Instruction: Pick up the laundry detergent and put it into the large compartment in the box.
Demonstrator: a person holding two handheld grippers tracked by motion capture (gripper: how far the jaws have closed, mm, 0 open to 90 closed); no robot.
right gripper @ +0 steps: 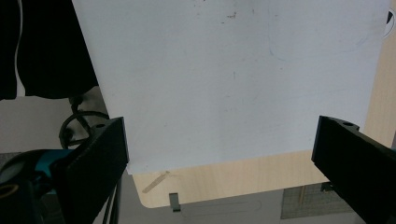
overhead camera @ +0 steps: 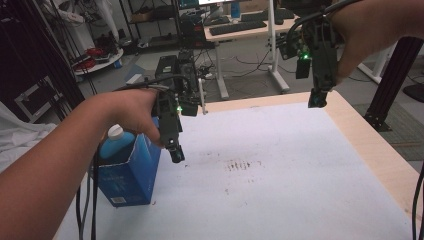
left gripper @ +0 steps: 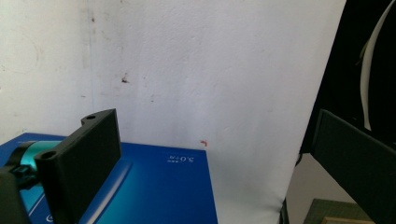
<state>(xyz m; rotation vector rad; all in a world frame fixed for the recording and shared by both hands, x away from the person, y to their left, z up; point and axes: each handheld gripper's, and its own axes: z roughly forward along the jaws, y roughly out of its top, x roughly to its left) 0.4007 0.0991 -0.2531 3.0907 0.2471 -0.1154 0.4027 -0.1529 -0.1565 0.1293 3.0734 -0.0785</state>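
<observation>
Box (overhead camera: 131, 170), one; hand-held grippers, two.

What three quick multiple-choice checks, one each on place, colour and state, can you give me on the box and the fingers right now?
1. Where does the blue carton stand on the white mat?
A. near its left edge
B. at its centre
C. at its far right corner

2. What colour is the cap of the bottle in the carton?
A. red
B. white
C. black

3. How do the fingers of the left gripper stand?
A. clamped on the carton
B. clamped on the bottle
C. open, holding nothing

Answers:
1 A: the high view shows the carton by the mat's left edge.
2 B: a white cap tops the blue bottle.
3 C: the left gripper view shows a wide gap between its fingers, above the carton.
</observation>
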